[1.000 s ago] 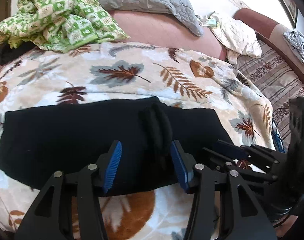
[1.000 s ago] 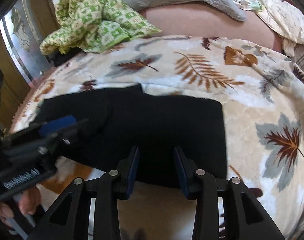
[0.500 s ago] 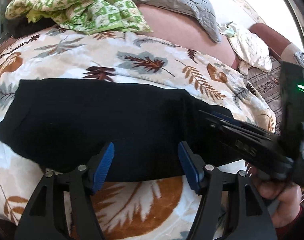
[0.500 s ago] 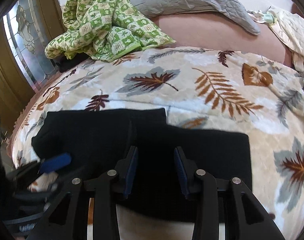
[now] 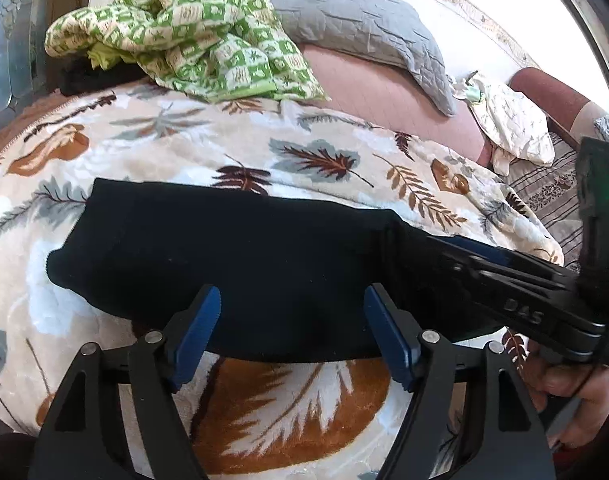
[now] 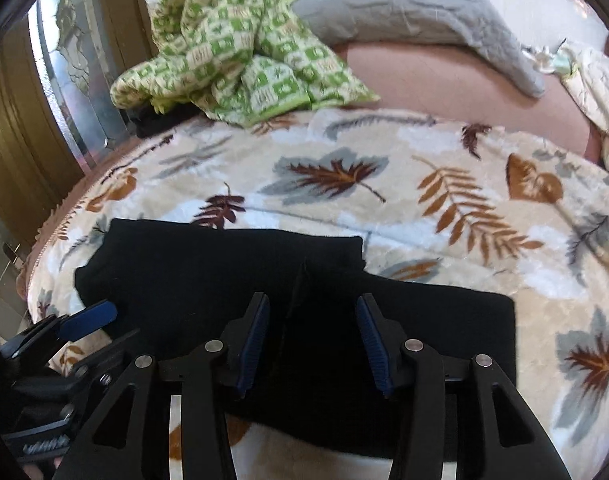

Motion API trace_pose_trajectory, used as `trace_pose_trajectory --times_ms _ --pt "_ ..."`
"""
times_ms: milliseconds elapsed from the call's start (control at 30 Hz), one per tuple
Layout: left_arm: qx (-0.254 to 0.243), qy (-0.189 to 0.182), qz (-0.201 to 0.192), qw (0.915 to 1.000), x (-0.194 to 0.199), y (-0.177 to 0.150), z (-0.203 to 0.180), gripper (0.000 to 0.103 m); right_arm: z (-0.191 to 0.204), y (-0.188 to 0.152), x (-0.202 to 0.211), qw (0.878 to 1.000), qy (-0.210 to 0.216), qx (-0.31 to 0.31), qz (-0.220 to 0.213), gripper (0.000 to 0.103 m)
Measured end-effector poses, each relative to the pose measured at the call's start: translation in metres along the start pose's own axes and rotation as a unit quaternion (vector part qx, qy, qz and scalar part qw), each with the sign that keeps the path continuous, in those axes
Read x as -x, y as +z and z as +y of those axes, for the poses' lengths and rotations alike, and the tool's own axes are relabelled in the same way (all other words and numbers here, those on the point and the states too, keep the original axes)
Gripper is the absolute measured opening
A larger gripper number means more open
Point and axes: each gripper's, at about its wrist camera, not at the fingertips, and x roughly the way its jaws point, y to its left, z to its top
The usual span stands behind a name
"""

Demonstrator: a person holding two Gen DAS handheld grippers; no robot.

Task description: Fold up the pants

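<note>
Both tongs, left (image 5: 291, 332) and right (image 6: 312, 340), gape wide and empty over black pants (image 6: 264, 280) lying folded on the leaf-print blanket (image 6: 424, 200), seemingly poised to fold again.

You are working in a home bedroom or living room, at a bed or wide couch covered with a plush cream blanket printed with brown and grey leaves (image 6: 444, 184). Behind it you can see a crumpled green-and-white checked cloth (image 6: 240, 60), a grey quilted pillow (image 5: 356, 28) resting on a pinkish upholstered back (image 6: 456, 84), and a cream crinkled cloth (image 5: 512, 128) beside a dark red padded armrest (image 5: 544, 84). To your left stands a wooden door frame with leaded patterned glass (image 6: 60, 80), the kind of fitting found in a house.
</note>
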Motion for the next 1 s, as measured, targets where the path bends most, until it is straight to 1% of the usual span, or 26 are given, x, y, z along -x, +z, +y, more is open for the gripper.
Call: trace_pose_trajectory --times_ms 100,167,267,367,400,467,600,733,900,933,967,1000 --pt "0.007 -0.005 0.001 1.0 -0.001 0.0 0.001 0.077 -0.005 -0.001 0.005 1.0 -0.002 -0.011 -0.006 0.048" --pt "0.011 -0.008 0.002 0.9999 -0.002 0.001 0.003 0.079 -0.006 -0.002 0.001 1.0 -0.003 -0.016 -0.001 0.048" --pt "0.007 -0.004 0.001 1.0 -0.005 0.0 0.005 0.081 -0.006 -0.007 -0.01 1.0 -0.007 -0.022 0.013 0.048" --pt "0.011 -0.003 0.008 0.9999 -0.011 0.0 0.007 0.082 -0.005 -0.013 -0.031 0.998 0.004 -0.027 0.049 0.048" --pt "0.013 -0.003 0.01 0.9999 -0.012 0.0 0.007 0.082 -0.003 -0.016 -0.036 0.998 -0.003 -0.023 0.053 0.05" --pt "0.018 -0.008 0.012 0.9997 -0.012 0.001 0.009 0.082 0.003 -0.017 -0.034 0.999 -0.013 -0.008 0.045 0.051" --pt "0.028 -0.007 0.007 0.9996 -0.008 0.001 0.013 0.083 0.008 -0.01 -0.023 0.999 0.006 -0.004 0.034 0.051" --pt "0.034 -0.006 0.004 0.9994 -0.006 0.0 0.015 0.083 0.006 -0.003 -0.017 1.0 0.01 -0.012 0.015 0.053" --pt "0.079 -0.013 -0.002 0.9968 0.009 0.001 0.029 0.083 0.001 0.001 -0.035 0.999 0.015 -0.023 0.031 0.054" --pt "0.086 -0.013 -0.004 0.9962 0.012 0.0 0.032 0.083 0.001 0.001 -0.042 0.999 0.02 -0.018 0.042 0.055" --pt "0.101 -0.01 -0.006 0.9948 0.017 -0.002 0.038 0.083 0.003 0.001 -0.046 0.999 0.02 -0.009 0.049 0.06" --pt "0.115 -0.007 -0.009 0.9933 0.021 -0.005 0.045 0.084 0.006 0.002 -0.047 0.999 0.014 0.0 0.05 0.061"
